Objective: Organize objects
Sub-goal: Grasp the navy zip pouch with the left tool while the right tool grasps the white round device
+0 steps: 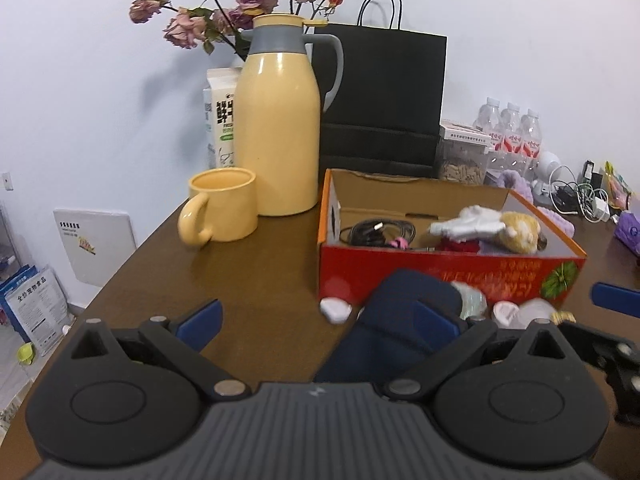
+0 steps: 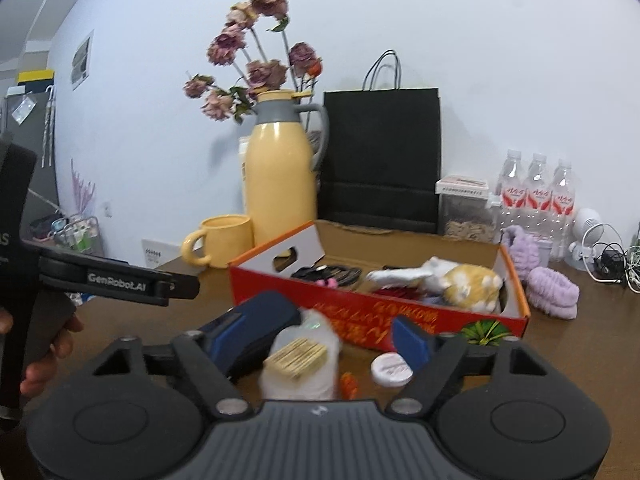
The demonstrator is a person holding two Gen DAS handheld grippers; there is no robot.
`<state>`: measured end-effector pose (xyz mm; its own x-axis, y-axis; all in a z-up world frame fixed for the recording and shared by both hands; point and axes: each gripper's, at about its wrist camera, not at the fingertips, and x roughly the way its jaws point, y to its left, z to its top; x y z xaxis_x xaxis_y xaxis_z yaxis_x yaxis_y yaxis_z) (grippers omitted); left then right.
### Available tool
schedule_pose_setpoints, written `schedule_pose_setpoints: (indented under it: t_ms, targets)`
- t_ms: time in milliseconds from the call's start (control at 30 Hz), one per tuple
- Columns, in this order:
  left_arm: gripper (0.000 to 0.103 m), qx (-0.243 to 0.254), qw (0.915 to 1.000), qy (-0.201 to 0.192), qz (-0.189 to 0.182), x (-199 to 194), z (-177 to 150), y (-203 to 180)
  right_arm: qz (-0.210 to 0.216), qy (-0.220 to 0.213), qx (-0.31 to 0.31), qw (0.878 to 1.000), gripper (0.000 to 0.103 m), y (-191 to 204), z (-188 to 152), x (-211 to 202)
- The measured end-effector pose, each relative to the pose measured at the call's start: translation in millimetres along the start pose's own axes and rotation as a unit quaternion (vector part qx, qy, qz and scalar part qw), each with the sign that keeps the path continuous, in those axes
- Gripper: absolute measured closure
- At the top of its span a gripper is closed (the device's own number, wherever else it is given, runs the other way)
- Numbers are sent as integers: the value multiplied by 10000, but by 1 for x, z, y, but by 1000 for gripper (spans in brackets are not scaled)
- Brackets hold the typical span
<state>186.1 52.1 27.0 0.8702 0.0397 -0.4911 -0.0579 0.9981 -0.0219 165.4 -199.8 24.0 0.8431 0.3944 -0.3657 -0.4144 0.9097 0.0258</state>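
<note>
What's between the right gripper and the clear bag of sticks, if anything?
Nothing visible. The bag of sticks already sits between the open fingers of the right gripper, with the dark blue pouch beside the left finger and the red box beyond.

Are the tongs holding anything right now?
No. Both the left tongs and the right tongs are open and hold nothing; a dark blue case lies between the left ones, ungripped.

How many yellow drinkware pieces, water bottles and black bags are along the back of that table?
Yellow drinkware: 2, the tall yellow thermos jug and the yellow ceramic mug
Clear plastic water bottles: 3
Black paper shopping bag: 1
Total: 6
</note>
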Motion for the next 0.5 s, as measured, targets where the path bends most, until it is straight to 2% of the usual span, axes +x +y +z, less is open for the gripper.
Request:
schedule_pose_setpoints:
  t_ms: [167, 233, 300, 500]
  targets:
    - [0, -75, 9999, 59, 43, -16, -12, 12, -23, 90, 69, 9999, 54, 8, -4, 3]
    - [0, -117, 9999, 82, 59, -20, -14, 16, -68, 121, 124, 9998, 57, 8, -5, 5]
    - [0, -153, 9998, 99, 65, -23, -16, 20, -106, 161, 168, 9997, 67, 7, -6, 7]
    - [0, -212, 9997, 117, 67, -27, -20, 26, -177, 121, 210, 9995, 71, 9, -6, 6]
